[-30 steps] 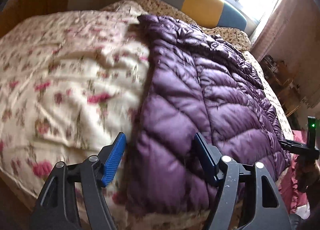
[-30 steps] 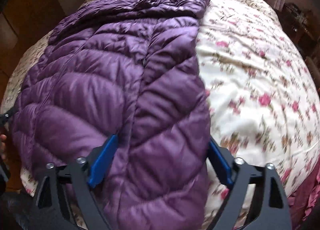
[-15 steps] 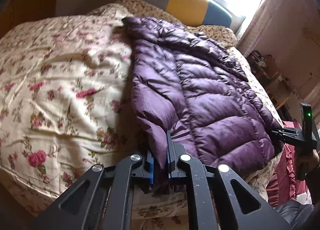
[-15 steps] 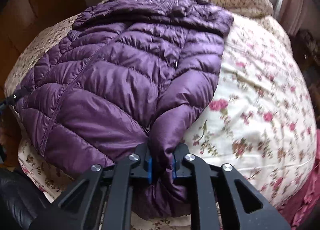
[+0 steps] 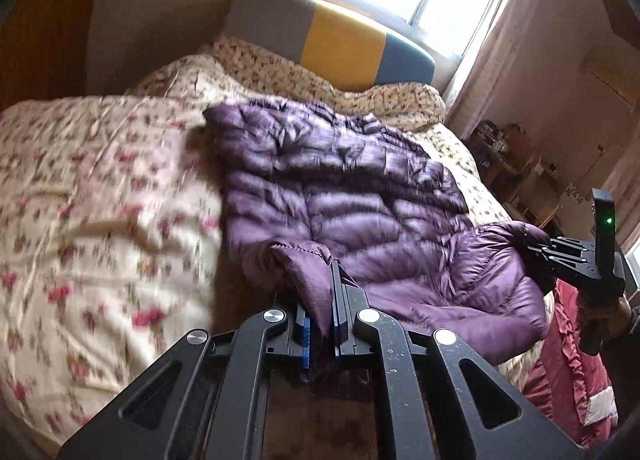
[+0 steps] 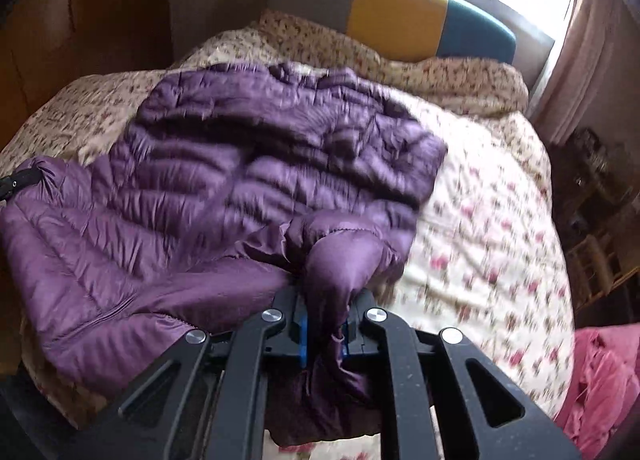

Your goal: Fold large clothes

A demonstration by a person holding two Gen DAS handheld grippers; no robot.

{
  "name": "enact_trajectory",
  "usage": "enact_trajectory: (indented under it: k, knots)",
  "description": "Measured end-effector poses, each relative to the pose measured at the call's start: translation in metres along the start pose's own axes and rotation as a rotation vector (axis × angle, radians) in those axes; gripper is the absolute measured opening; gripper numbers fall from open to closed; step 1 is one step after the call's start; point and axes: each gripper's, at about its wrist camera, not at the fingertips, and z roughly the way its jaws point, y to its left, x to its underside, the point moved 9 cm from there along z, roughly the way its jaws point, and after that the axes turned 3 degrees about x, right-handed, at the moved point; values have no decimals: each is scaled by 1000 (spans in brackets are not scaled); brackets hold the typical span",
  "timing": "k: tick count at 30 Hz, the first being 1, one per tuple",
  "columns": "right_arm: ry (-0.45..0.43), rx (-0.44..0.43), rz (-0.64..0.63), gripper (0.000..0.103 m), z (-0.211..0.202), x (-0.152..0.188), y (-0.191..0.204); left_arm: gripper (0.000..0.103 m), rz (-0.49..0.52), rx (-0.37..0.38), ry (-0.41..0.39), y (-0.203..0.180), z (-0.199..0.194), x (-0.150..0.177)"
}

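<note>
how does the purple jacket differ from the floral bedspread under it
The purple jacket is plain, shiny and quilted in puffy ribs; the floral bedspread is cream with red flowers and smoother. The jacket covers only part of the bed; the bedspread runs across all of it. The jacket's near edge is pinched in the left tongs and right tongs; the bedspread lies ungripped. Both are soft and padded.

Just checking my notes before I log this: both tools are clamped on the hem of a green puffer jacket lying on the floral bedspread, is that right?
Not quite: the puffer jacket is purple, not green, as the right wrist view shows clearly. The rest holds: the left tool and the right tool are each clamped on its hem, and it lies on the floral bedspread.
</note>
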Motion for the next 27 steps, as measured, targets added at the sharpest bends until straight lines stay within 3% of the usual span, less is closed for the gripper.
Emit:
enact_trajectory:
  k: [16,22,27]
  knots:
    - [-50,84,72,9,87,-136,-41,5,-44,-53,-29,39,107,-137]
    - [18,112,129,9,153,-169,-59,5,-69,-115,-3,63,161,-178]
    - [106,137,145,14,208,-171,-66,5,-119,-162,67,89,204,-187]
